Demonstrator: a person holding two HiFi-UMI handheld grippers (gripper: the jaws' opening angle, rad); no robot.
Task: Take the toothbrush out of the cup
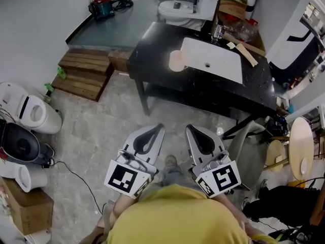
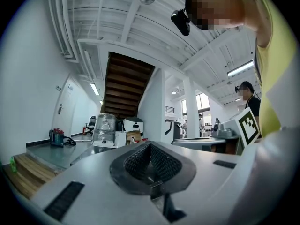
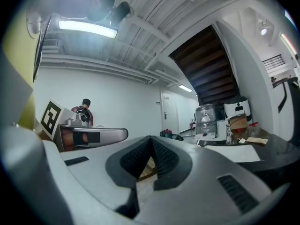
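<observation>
Left gripper (image 1: 156, 129) and right gripper (image 1: 191, 129) hover side by side, well short of the counter (image 1: 152, 49), both jaws pressed together on nothing. The cup (image 1: 176, 61) stands on that counter; its toothbrush is too small to make out.

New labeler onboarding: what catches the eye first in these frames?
The left gripper and right gripper, both shut and empty, sit side by side at bottom centre of the head view. Beyond them stands a black table with a pink cup beside a white sink. A white toilet stands at far left.
</observation>
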